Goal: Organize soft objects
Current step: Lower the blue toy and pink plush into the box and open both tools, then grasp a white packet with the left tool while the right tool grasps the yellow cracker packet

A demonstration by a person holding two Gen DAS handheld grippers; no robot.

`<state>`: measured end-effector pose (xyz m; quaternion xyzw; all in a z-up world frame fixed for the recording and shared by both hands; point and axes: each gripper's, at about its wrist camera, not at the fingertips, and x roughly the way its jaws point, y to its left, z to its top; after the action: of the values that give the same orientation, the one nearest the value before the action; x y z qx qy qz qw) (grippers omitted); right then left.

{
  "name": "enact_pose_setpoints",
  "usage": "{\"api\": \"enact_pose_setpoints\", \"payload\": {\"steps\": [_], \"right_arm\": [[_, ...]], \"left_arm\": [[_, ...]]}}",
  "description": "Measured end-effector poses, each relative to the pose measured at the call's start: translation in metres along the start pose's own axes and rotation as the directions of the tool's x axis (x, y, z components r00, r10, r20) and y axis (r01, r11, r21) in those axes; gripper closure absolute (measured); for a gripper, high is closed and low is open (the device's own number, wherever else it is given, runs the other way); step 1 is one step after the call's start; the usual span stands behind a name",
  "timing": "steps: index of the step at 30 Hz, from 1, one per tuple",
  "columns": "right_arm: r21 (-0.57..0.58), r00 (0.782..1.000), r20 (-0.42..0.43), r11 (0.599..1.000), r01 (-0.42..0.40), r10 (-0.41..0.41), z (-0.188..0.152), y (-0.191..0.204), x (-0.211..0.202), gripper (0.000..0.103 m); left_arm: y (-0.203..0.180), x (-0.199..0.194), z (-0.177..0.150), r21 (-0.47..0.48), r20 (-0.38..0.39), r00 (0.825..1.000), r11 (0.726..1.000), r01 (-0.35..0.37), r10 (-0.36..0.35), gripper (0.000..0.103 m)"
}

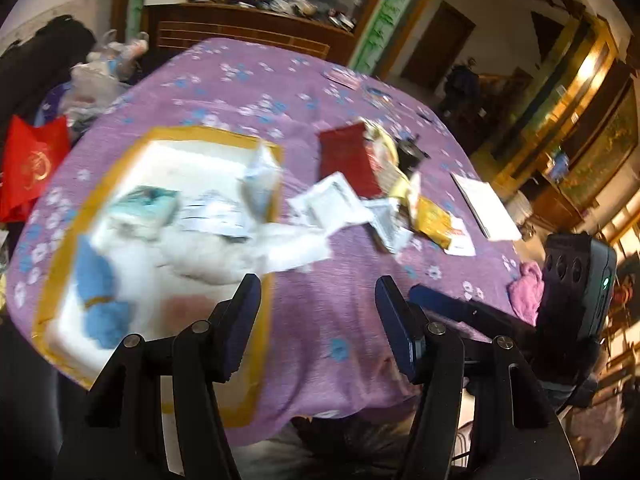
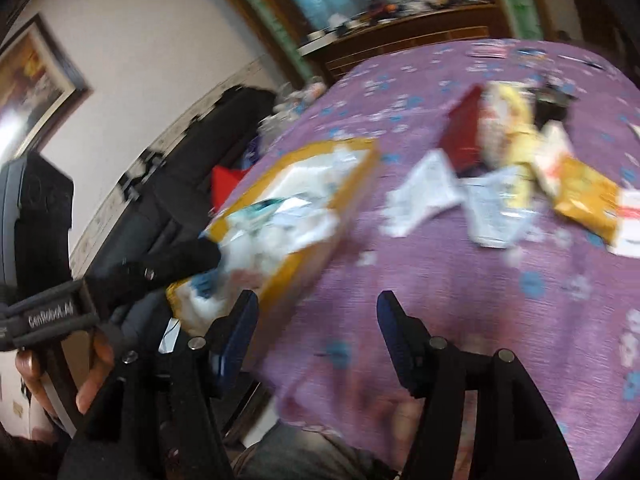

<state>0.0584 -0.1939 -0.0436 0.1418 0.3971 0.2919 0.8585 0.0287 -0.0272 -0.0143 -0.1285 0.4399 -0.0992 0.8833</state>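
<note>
Claws, left claw (image 1: 318, 312) and right claw (image 2: 318, 320), both spread apart and empty above purple counter (image 1: 328, 320), box (image 1: 60, 216) of soft packets at left, loose packets (image 1: 328, 200) farther right.

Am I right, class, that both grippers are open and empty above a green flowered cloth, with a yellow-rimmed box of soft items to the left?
Not quite: the cloth is purple, not green, as the left wrist view shows. The rest holds: the left gripper and right gripper are open and empty, and the yellow-rimmed box lies to the left.
</note>
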Motion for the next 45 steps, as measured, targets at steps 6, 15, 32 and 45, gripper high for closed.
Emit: {"api": "enact_pose_setpoints", "payload": {"steps": [6,15,32,45], "right_arm": [[0.130,0.989,0.058,0.984,0.124,-0.133,0.011,-0.052,-0.024,0.038],[0.260,0.959,0.083,0.935,0.243,-0.272,0.032,-0.115,-0.036,0.038],[0.362,0.914,0.083,0.867,0.343,-0.396,0.046,-0.157,0.002,0.039],[0.291,0.913,0.195,0.910,0.294,-0.358,0.040,-0.142,-0.008,0.054]], "left_arm": [[-0.029,0.038,0.017,0.051,-0.050,0.999,0.999,0.007,-0.004,0.043],[-0.042,0.090,0.034,0.128,-0.103,0.989,0.988,-0.091,0.104,0.043],[-0.054,0.162,0.054,0.269,-0.170,0.958,0.946,-0.180,0.231,0.043],[-0.041,0.165,0.058,0.219,-0.144,0.956,0.950,-0.223,0.257,0.090]]}}
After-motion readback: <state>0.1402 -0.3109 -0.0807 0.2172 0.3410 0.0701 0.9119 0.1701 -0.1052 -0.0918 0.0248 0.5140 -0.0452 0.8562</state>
